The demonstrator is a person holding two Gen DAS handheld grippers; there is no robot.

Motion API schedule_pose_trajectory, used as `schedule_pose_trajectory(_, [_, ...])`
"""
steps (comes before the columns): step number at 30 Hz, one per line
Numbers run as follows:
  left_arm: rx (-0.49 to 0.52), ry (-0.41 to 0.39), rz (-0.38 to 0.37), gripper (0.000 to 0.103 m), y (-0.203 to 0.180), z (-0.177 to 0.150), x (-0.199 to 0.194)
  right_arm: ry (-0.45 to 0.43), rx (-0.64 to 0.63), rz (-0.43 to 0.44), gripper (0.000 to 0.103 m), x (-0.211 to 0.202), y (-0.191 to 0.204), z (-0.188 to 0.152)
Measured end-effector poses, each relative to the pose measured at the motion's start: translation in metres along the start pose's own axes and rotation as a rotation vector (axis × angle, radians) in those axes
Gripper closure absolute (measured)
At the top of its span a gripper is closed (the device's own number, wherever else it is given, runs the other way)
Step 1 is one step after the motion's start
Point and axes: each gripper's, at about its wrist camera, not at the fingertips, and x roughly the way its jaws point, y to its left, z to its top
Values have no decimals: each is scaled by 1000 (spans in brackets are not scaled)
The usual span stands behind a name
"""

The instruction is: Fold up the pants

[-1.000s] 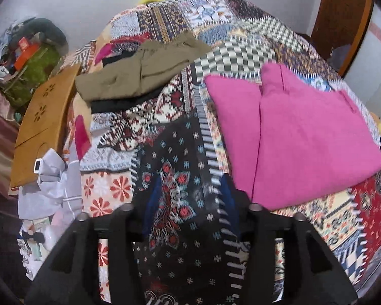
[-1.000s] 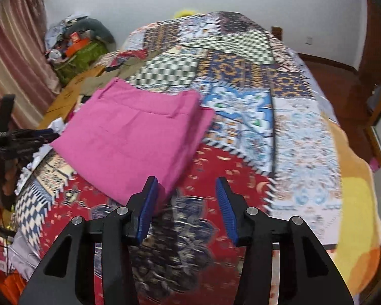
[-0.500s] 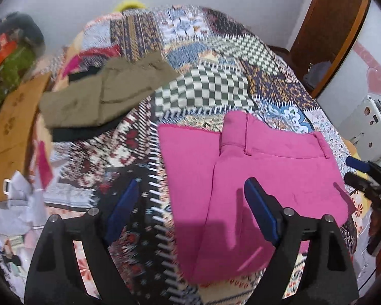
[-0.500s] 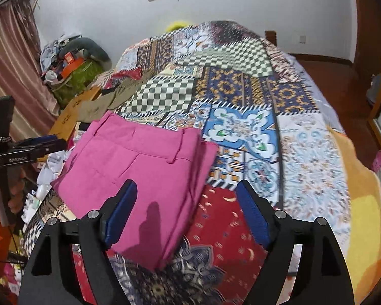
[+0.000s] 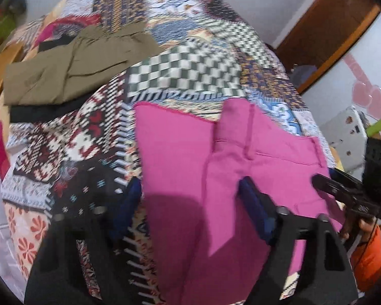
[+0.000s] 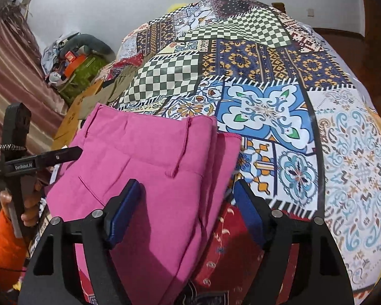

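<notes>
Home bedroom: patchwork-covered bed (image 6: 266, 76), curtain (image 6: 15, 76), clutter.

The left gripper (image 5: 190, 203) fills the lower frame, jaws spread wide. The right gripper (image 6: 185, 208) likewise — lower centre, fingers parted.

Bed under a patchwork quilt (image 6: 266, 81), with folded pink pants (image 6: 152, 167) lying flat at the near edge and olive pants (image 5: 73, 63) over black cloth (image 5: 38, 113) further back.

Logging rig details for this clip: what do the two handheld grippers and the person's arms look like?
Both the left gripper and right gripper have black angular frames, silver screws and dark blue ribbed finger pads. White "GenRobot.AI" lettering marks the left one. The sleeves are orange.
</notes>
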Motion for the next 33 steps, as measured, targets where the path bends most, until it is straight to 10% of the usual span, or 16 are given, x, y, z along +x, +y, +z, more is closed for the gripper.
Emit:
schedule_pose_trajectory(8, [57,-18,-19,83,-20,9,-4,10,-20,35,64,4,5,11])
schedule_pose_trajectory(15, [91,-92,34,91,-30,15,-25,-35,-52,41,88,-6,13,25])
schedule_pose_trajectory(33, [122,-360,177,92,-3,72,-124,-219,-276,55,89,-28,100,114])
